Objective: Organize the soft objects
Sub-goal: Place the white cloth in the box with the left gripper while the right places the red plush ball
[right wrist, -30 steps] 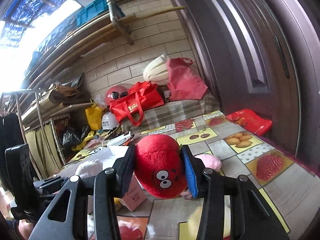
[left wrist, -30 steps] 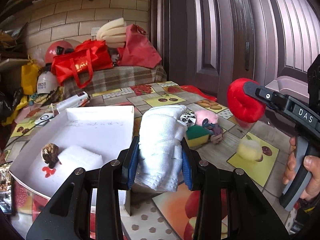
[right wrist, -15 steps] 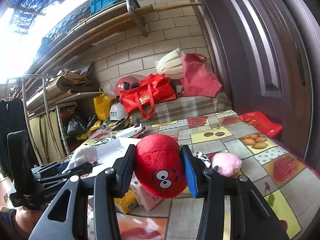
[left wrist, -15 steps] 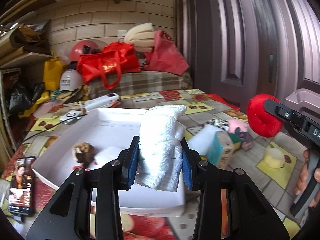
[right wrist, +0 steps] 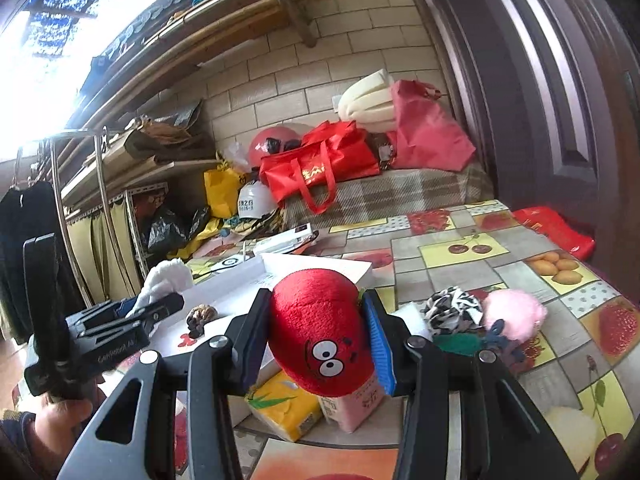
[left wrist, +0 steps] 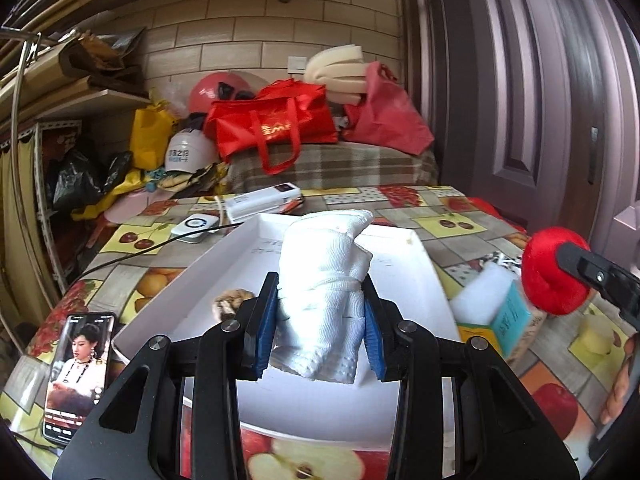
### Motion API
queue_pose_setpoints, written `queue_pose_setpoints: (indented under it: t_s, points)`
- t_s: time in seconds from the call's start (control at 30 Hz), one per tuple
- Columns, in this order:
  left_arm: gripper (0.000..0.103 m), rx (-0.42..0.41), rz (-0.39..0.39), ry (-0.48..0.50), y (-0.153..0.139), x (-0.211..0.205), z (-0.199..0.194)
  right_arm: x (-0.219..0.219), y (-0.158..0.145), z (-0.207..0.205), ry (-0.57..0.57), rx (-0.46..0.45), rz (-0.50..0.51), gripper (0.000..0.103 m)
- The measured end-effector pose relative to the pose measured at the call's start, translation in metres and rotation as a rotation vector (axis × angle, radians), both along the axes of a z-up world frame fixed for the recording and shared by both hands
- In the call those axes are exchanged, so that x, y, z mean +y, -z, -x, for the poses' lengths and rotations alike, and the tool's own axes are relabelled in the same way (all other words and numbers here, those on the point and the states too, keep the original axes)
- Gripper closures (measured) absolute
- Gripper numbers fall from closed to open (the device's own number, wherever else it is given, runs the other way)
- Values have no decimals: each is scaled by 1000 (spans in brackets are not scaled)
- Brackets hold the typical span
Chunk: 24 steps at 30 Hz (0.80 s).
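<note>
The left hand-held gripper (left wrist: 320, 334) is closed on a rolled white towel (left wrist: 324, 292), held above the white tray (left wrist: 420, 256) on the counter (left wrist: 452, 216). The right hand-held gripper (right wrist: 318, 334) clamps a red plush toy (right wrist: 320, 328) with cartoon eyes, over small tissue packs (right wrist: 284, 412). Farther away, a phone (left wrist: 78, 372) shows a video. At the wall, a red bag (left wrist: 276, 124) carries gold letters and a white helmet (left wrist: 186, 154) has writing I cannot read.
</note>
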<state>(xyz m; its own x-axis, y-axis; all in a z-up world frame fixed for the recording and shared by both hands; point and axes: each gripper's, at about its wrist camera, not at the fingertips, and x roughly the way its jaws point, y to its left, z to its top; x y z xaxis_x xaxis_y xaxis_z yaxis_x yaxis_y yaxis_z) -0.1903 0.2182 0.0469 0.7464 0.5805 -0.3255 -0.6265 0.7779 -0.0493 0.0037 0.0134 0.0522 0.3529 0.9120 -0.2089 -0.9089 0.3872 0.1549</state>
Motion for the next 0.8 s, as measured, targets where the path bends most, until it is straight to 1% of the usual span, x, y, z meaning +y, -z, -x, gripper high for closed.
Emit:
queue_pose_setpoints:
  t_s: [0.27, 0.33, 0.47, 0.63, 0.8]
  points:
    - [66, 18, 7, -37, 3, 16, -4, 27, 2, 21, -47, -71, 51, 58]
    - [66, 19, 15, -46, 3, 22, -5, 36, 4, 23, -60, -74, 70, 58]
    - [66, 10, 55, -63, 4, 37, -4, 51, 6, 23, -67, -58, 97, 58]
    - [66, -11, 111, -88, 6, 51, -1, 65, 7, 27, -63, -78, 105, 58]
    - [66, 14, 94, -104, 5, 57, -9, 82, 7, 30, -59, -104, 115, 58]
